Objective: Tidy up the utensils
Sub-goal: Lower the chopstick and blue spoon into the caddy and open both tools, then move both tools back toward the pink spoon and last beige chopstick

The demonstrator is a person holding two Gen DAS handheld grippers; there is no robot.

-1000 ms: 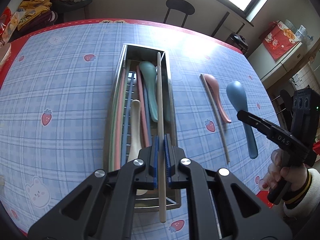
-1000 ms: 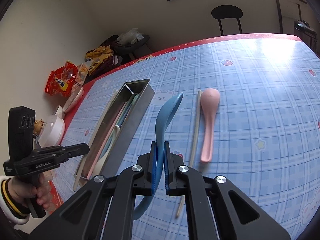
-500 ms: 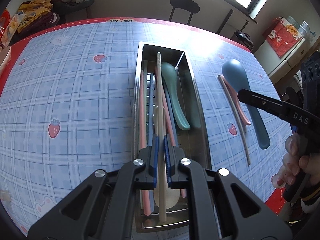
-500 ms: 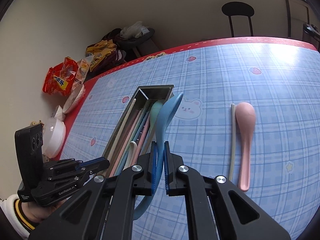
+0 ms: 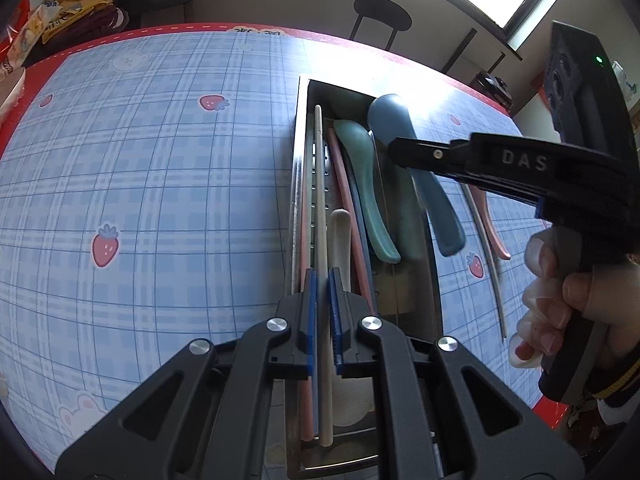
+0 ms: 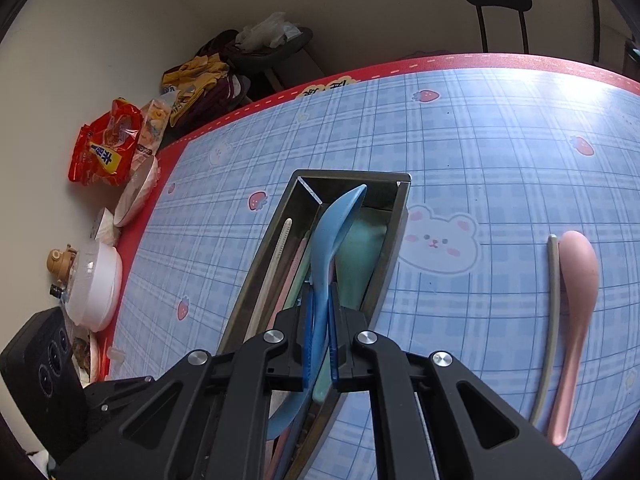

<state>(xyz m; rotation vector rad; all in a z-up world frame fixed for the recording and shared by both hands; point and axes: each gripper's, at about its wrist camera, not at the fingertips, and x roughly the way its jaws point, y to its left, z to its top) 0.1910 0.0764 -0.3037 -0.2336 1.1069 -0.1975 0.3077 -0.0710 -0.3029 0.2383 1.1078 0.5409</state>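
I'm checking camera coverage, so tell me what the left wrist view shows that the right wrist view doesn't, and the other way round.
Only the left wrist view shows the person's hand gripping the right gripper's handle, and the left gripper shut on a cream chopstick.

Only the right wrist view shows the red snack bag, the white bowls off the table's edge, and the right gripper from behind, shut on the blue spoon.

Both show the metal tray, the blue spoon over it, the teal spoon, and the pink spoon on the tablecloth.

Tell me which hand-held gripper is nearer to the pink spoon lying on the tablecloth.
Right. The right hand-held gripper holds the blue spoon over the metal tray, beside the pink spoon. The left hand-held gripper is over the tray's far side.
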